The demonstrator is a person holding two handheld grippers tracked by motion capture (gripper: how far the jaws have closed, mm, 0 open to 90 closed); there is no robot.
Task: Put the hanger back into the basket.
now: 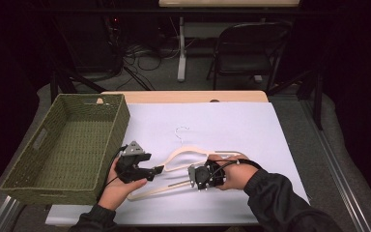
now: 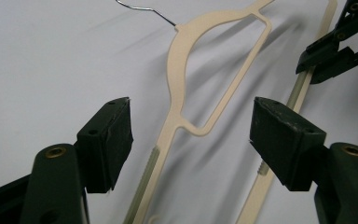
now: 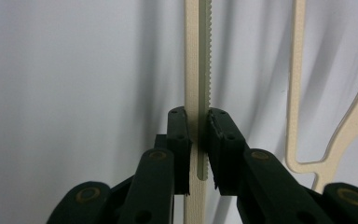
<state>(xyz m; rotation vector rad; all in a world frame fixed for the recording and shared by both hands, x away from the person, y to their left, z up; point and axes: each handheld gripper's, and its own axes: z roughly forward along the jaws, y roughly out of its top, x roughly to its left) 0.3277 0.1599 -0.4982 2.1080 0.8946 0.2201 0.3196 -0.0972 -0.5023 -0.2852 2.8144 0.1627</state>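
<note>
My right tongs (image 3: pixel 198 140) clamp the cream plastic hanger's (image 1: pixel 188 153) bottom bar; my left tongs (image 2: pixel 191 140), jaws apart, must close on its shoulder.

dim room behind a lit worktop

the worktop (image 1: pixel 222 121) wears a white sheet, wood showing at its far edge. beyond it, grey floor (image 1: pixel 164 72), a black folding chair (image 1: pixel 244 50), tangled cables (image 1: pixel 142 55), a pale table leg (image 1: pixel 181 48); darkness on both sides.

The hanger (image 1: pixel 188 162) lies on the sheet (image 1: pixel 232 121) covering the table (image 1: pixel 183 95), with the basket (image 1: pixel 65 145) at its left, chair (image 1: pixel 246 50) behind.
</note>
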